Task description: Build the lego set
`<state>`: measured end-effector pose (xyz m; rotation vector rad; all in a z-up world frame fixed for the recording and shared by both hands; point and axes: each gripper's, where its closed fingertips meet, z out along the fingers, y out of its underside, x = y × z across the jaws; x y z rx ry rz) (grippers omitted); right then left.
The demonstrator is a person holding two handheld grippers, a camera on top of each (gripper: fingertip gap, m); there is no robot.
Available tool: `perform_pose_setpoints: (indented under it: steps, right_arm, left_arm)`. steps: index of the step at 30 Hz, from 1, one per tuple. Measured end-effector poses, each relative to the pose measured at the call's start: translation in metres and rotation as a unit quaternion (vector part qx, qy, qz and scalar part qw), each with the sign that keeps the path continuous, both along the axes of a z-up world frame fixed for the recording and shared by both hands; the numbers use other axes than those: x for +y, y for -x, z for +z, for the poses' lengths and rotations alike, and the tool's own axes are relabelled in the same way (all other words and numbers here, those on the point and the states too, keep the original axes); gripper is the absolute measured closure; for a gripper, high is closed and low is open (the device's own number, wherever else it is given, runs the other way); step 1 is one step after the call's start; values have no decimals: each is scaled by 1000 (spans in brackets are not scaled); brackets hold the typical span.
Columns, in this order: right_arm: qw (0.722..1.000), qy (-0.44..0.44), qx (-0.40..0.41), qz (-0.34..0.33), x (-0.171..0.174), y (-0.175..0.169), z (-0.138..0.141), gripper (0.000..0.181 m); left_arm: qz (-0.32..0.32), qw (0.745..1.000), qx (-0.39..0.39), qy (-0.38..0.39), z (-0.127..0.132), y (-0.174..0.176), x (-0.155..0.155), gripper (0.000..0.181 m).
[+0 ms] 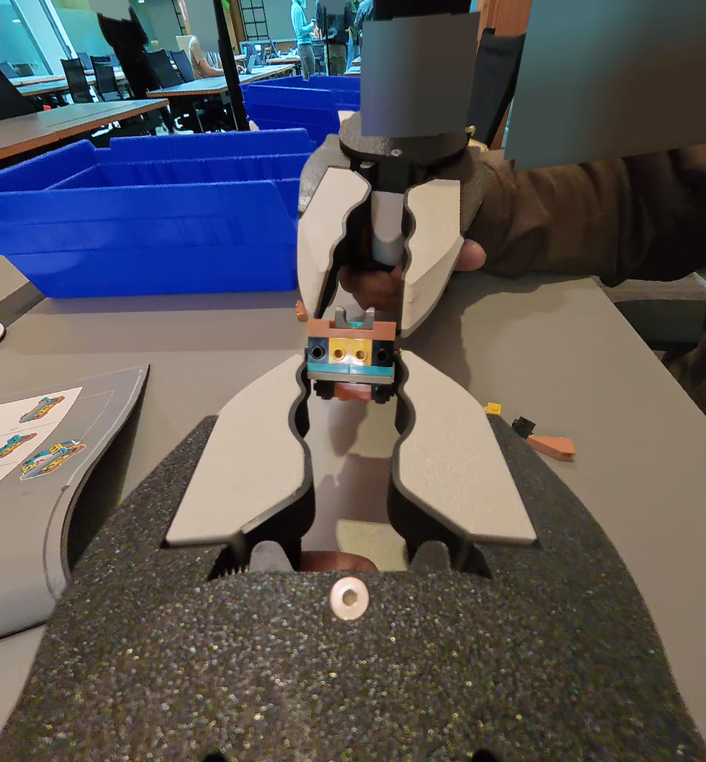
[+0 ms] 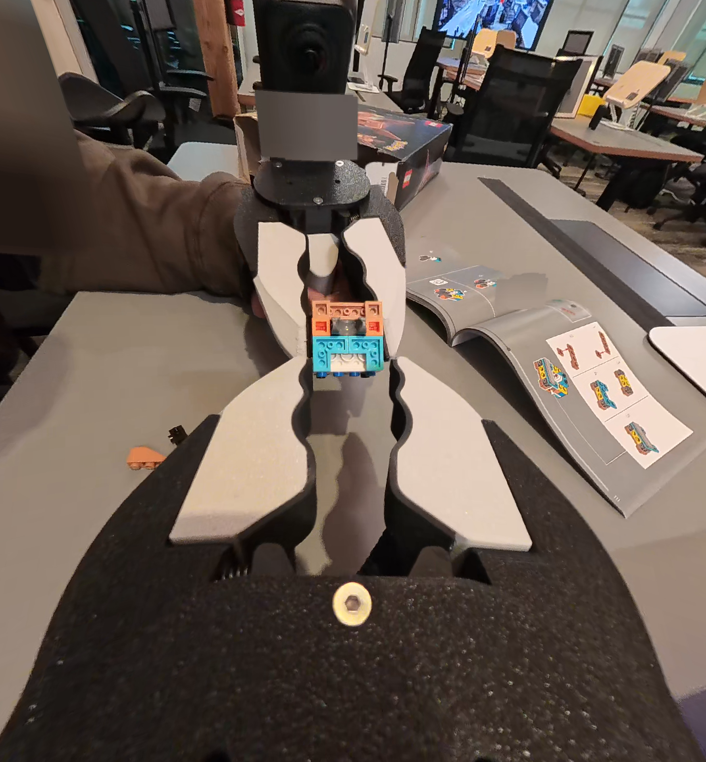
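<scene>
Both grippers' fingers [image 1: 301, 387] clamp one lego assembly [image 1: 350, 354], brown, teal, yellow, black bricks, above grey table [image 1: 219, 330].

One multicoloured brick assembly [image 1: 350, 358], three loose small pieces [image 1: 551, 446], one open instruction booklet [image 2: 549, 371] and two grey-fingered grippers [image 1: 350, 373] are counted.

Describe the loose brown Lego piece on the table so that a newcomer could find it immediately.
Start at the grey table, on the side away from the open instruction booklet. Beside the left gripper lies a brown sloped piece. A small black piece sits next to it; it alone is brown and wedge-shaped.
</scene>
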<state>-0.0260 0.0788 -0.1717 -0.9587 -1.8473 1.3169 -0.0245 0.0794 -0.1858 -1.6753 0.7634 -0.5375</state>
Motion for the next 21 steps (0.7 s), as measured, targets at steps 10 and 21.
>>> perform_pose_setpoints:
  steps: [10,21]
  right_arm:
    - [998,35,-46,10,-3,1,-11,148]
    - [983,179,-40,-2,1,8,5,149]
  left_arm:
    - [-9,998,-19,53,-7,-2,-1,142]
    - [0,988,-134,75,10,2,4,141]
